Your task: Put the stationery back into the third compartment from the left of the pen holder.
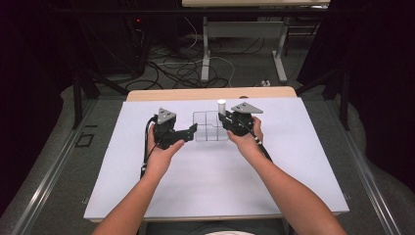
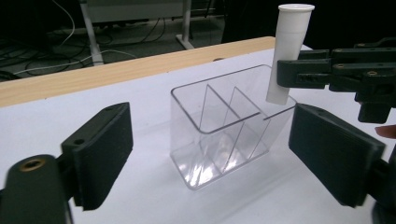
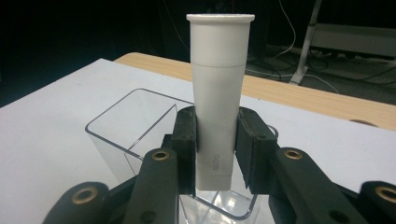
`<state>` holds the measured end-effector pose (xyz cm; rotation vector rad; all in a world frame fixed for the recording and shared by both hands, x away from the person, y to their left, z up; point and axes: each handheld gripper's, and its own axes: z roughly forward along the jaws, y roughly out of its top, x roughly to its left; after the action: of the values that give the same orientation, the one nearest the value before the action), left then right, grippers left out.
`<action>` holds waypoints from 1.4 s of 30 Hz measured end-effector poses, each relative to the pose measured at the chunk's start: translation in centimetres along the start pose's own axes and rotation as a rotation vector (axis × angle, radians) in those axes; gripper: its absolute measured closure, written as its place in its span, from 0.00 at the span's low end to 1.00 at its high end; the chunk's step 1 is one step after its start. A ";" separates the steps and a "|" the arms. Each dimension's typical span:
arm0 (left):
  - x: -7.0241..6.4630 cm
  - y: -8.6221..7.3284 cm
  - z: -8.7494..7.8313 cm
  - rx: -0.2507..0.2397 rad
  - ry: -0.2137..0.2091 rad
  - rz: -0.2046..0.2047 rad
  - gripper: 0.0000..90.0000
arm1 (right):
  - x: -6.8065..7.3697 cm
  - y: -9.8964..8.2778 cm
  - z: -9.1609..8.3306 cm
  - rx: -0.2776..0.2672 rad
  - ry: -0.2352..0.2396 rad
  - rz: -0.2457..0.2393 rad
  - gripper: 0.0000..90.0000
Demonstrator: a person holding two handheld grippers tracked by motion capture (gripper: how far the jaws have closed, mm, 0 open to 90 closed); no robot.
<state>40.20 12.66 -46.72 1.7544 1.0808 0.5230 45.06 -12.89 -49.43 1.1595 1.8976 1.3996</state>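
White sheeting covers the table (image 1: 147,196) under your hands. Your right gripper (image 3: 215,140) clamps an upright white plastic tube (image 3: 218,93), cap upward, its lower end over the end compartment of the clear, three-compartment plastic organiser (image 2: 224,135). Your left gripper (image 2: 210,154) stands with jaws spread wide either side of that organiser, touching nothing.

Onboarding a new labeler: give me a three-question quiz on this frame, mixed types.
1. True or false: the right gripper is shut on the white tube.
2. How many compartments does the clear box have?
A. two B. three C. five
3. Fill in: the left gripper has its jaws ____, one on each side of the box without touching it.

Key: 1 true; 2 B; 3 open
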 end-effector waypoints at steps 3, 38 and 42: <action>0.3 -0.6 -0.2 0.009 0.011 -0.019 0.07 | 0.1 -0.3 0.3 0.018 -0.008 -0.004 0.78; 1.8 -3.0 -1.5 0.030 0.031 -0.060 0.00 | -0.7 -0.1 -0.8 0.041 0.029 0.012 0.59; 2.0 -3.1 -1.6 0.035 0.037 -0.062 0.00 | -1.3 0.2 -2.0 0.040 0.042 0.017 0.48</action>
<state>38.67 15.58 -49.01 1.7415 1.1731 0.5023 44.19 -14.94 -48.69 1.1765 1.9569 1.4122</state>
